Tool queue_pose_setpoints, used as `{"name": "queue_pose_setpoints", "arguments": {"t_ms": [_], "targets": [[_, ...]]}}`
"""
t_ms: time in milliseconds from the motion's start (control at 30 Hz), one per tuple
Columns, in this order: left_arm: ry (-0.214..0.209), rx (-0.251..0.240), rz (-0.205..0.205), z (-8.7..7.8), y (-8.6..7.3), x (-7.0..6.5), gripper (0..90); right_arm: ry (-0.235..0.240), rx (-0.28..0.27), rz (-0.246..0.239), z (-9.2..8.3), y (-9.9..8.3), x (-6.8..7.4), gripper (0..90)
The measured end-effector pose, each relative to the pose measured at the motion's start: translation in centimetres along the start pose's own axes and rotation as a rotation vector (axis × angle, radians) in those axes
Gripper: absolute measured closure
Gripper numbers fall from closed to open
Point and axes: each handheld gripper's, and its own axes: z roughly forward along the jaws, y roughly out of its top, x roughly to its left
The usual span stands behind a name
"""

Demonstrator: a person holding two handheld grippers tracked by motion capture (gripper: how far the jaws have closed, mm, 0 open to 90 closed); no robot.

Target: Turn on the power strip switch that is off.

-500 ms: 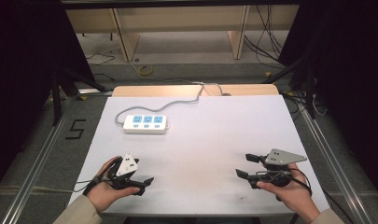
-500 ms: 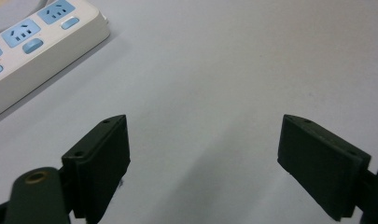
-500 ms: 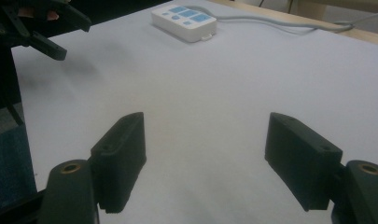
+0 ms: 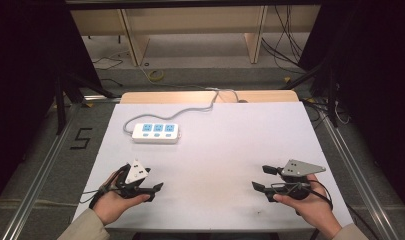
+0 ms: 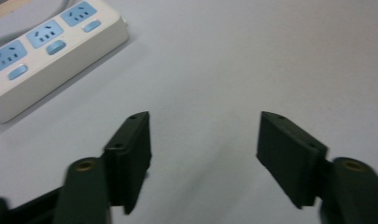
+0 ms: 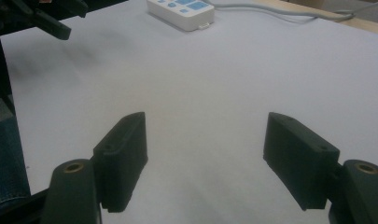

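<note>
White counter (image 4: 225, 150) carries one white power strip (image 4: 155, 133) with three blue socket faces in a row, lying in the far-left part of the surface, long side roughly parallel to the far edge. Its grey cord (image 4: 190, 109) leaves the left end, loops back along the far side of the strip and runs to the far edge of the counter, over a bare wooden margin (image 4: 260, 96). Left gripper (image 4: 152, 188) held in the person's left hand (image 4: 115, 202) at the near-left of the counter, jaws pointing right toward the middle; white three-cornered plate on top. Left gripper view: jaws released, wide gap between them with bare counter in it; power strip (image 5: 46, 53) up-left of the jaws, well apart from them, nothing touching. Right gripper (image 4: 260, 178) held in the right hand (image 4: 310, 207) at the near-right, jaws pointing left toward the middle; grey three-cornered plate on top. Right gripper view: jaws released, spread wide, nothing between them but counter; power strip (image 6: 181, 9) far off at the top, the left gripper (image 6: 56, 23) at upper left. The two grippers are well apart from each other, both near the person's edge. Whether either one rests on the surface or hangs just above it cannot be told. Beyond the counter: floor with loose cables (image 4: 285, 45) and wooden furniture legs (image 4: 132, 42).
</note>
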Motion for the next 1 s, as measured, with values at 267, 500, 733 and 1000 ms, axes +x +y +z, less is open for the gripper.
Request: {"name": "queue_pose_setpoints", "arguments": {"t_ms": [267, 500, 733, 1000], "targets": [[0.030, -0.012, -0.034, 0.0, 1.1, 0.5, 74.4, -0.008, 0.015, -0.002, 0.1, 0.0, -0.1, 31.9], [0.028, 0.002, -0.074, 0.0, 1.6, 0.7, 89.6, -0.006, 0.017, -0.006, 0.3, -0.1, 0.0, 31.8], [0.040, 0.013, -0.104, 0.4, 2.1, 1.3, 89.8, -0.003, 0.020, -0.008, 0.4, 0.0, 0.1, 31.8], [0.052, 0.020, -0.124, 0.7, 2.3, 2.2, 89.8, 0.000, 0.016, -0.008, 0.4, 0.0, 0.1, 31.5]]}}
